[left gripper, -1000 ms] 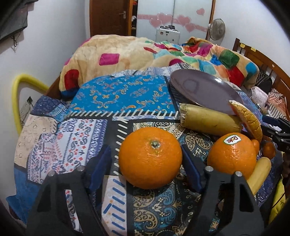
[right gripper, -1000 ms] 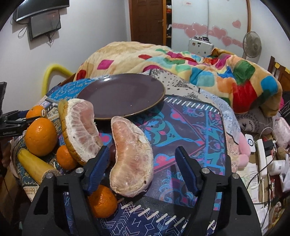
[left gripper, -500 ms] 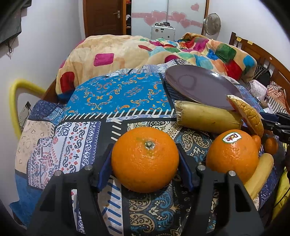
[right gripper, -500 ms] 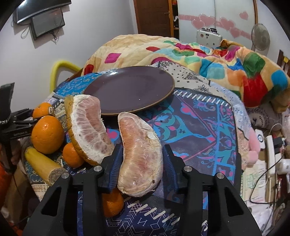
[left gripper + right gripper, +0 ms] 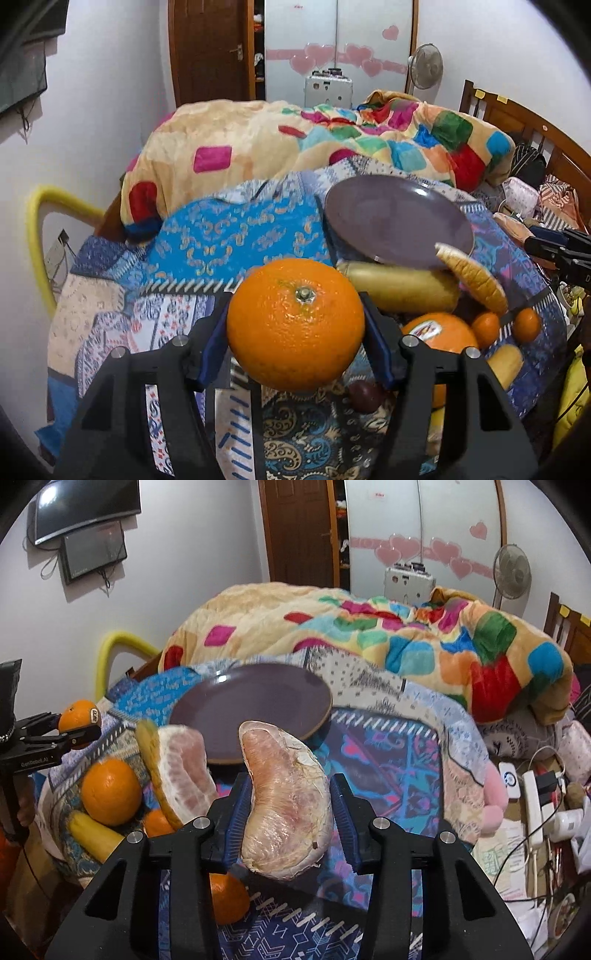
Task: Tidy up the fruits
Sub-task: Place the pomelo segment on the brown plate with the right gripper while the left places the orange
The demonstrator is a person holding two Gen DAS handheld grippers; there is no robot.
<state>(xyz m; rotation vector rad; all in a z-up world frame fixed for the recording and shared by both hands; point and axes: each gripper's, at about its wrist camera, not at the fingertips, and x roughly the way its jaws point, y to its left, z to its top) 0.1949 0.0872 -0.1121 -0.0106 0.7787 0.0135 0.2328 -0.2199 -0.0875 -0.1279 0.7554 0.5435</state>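
Note:
My left gripper [image 5: 295,317] is shut on a large orange [image 5: 295,339], its blue pads pressing both sides, and holds it just above the patterned cloth [image 5: 229,240]. My right gripper [image 5: 288,790] is shut on a peeled pomelo segment [image 5: 288,812], lifted clear of the cloth. A purple plate [image 5: 255,709] lies beyond both, with nothing on it. On the cloth stay a pomelo piece with rind [image 5: 184,771], a stickered orange [image 5: 439,332], a banana [image 5: 399,291], small tangerines [image 5: 485,325] and a dark little fruit [image 5: 365,397].
A heaped patchwork blanket [image 5: 332,147] rises behind the plate. A wooden headboard [image 5: 535,125] stands at the right and a yellow padded hoop [image 5: 37,229] at the left. Beside the bed on the right lie a power strip [image 5: 532,805] and cables.
Both grippers closed on their fruit, the left on the orange and the right on the pomelo segment. Both then rose, lifting the fruit off the cloth.

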